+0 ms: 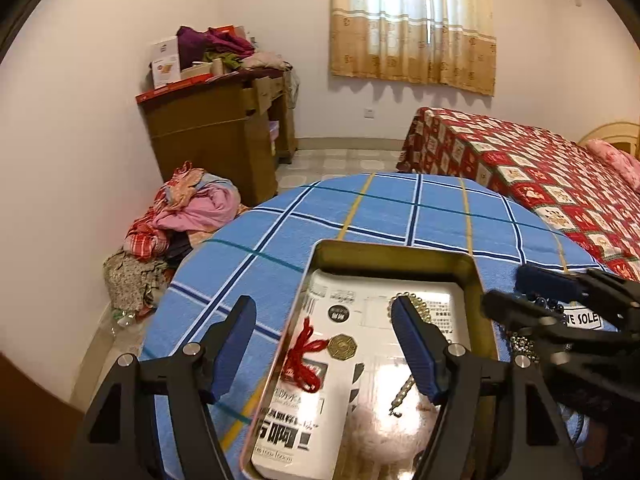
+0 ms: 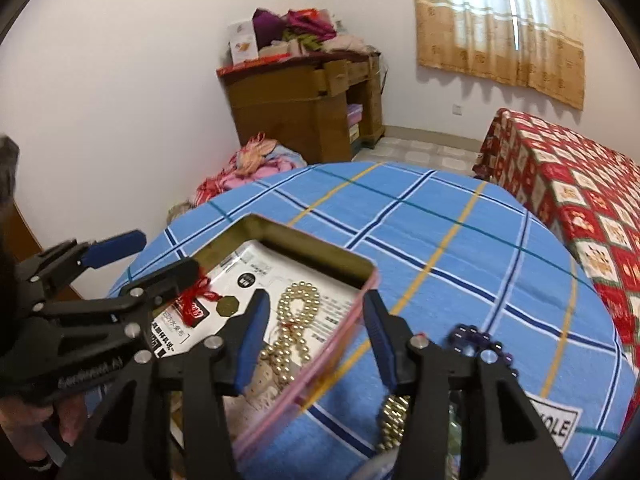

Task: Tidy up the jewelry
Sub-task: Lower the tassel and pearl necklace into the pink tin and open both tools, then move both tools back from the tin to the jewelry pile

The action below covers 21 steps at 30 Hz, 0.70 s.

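An open metal tin lies on the blue checked cloth. Inside it are a white printed card, a red knotted cord with a gold octagonal charm, a thin chain and a pale bead necklace. My left gripper is open, its fingers set either side of the tin's left wall and gripping nothing. My right gripper is open over the tin's pink right rim, with no pad pressing on it. A purple bead bracelet and a gold bead strand lie on the cloth beside it.
A bed with a red patterned cover stands to the right of the table. A wooden dresser heaped with clothes is against the far wall, with a clothes pile on the floor. A white label is sewn on the cloth.
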### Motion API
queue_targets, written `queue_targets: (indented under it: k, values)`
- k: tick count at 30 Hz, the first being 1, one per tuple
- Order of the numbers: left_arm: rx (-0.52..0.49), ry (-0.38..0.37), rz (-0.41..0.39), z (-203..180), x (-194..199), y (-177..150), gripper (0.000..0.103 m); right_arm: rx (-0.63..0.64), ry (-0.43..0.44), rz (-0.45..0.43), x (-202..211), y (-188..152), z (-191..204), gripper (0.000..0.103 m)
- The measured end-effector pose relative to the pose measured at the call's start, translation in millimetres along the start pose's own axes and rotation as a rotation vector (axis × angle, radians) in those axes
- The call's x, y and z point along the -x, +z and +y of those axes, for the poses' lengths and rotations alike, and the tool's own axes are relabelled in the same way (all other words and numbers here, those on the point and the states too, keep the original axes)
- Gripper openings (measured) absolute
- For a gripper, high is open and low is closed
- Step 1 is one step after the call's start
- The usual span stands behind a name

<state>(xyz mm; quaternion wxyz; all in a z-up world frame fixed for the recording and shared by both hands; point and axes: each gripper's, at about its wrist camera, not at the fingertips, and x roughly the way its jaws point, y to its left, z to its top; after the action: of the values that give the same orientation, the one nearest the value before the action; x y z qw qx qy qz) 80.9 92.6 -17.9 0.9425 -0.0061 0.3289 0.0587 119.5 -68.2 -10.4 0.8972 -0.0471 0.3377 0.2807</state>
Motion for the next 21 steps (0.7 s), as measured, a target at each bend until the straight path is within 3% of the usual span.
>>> queue_targets:
  k: [5,12,21]
  values:
    - [0.037,0.010,0.001,3.5,13.1,-10.5,0.071,0.005,-0.021,-0.004,28.4,-14.4,-12.2,0.054]
    - [0.038,0.019,0.025,-14.2,29.1,-29.6,0.071,-0.013,-0.125,0.000,67.7,-49.9,-43.0,0.063]
    - [-0.066,-0.053,0.014,-70.6,51.9,-39.7,0.071,-0.087,-0.211,0.017,89.4,-87.0,-83.2,0.063]
